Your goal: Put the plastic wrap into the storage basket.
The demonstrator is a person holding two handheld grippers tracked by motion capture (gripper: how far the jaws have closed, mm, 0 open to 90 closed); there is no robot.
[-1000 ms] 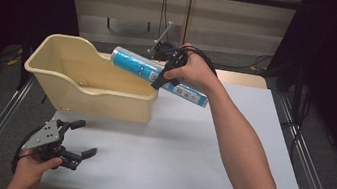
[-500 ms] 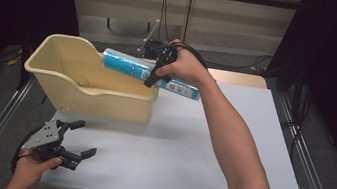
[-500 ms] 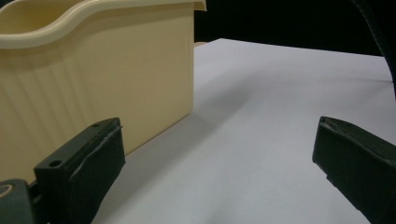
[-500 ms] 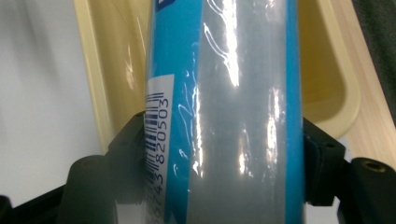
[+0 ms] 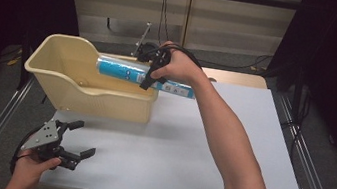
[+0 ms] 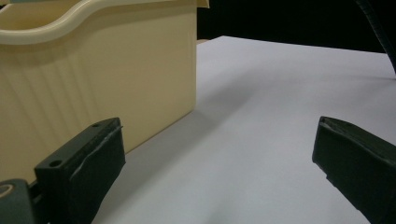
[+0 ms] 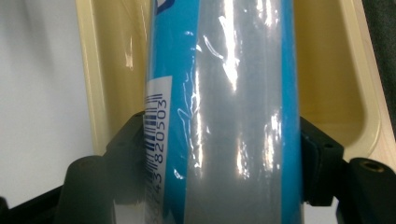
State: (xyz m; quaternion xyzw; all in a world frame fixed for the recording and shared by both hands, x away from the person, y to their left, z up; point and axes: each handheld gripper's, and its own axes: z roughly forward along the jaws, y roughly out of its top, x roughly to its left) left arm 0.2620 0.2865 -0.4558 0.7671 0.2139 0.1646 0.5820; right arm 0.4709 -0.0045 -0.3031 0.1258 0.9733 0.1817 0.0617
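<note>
- The right gripper (image 5: 152,69) has its jaws clamped across the middle of a long blue plastic-wrapped tube (image 5: 132,73), one black jaw pressed on each side of it, as the right gripper view shows with the barcode label just by the left jaw.
- The tube (image 7: 224,112) lies nearly level in the air, its left end over the inside of the cream plastic tub (image 5: 65,76) and its right end sticking out past the tub's right wall, above the desk.
- The left gripper (image 5: 64,152) rests low at the near left of the desk, its jaws spread wide and holding nothing; its view looks at the tub's near wall (image 6: 93,79) just beside it.
- Risk, as I judge it: the wrap is glossy and slick, and the grip sits on a long tube, so it could swivel or slide between the jaws and tip out.
- If lowered as it lies, the right end could catch the tub's rim, since the tube reaches past the wall.
- A knock on the rim could shove the light tub along the smooth desk.
- The desk (image 5: 229,149) is a plain white sheet, bare on the right and near side.
- Metal rails run along its left and right edges; beyond are dark curtains, a pale far wall and hanging cables.
</note>
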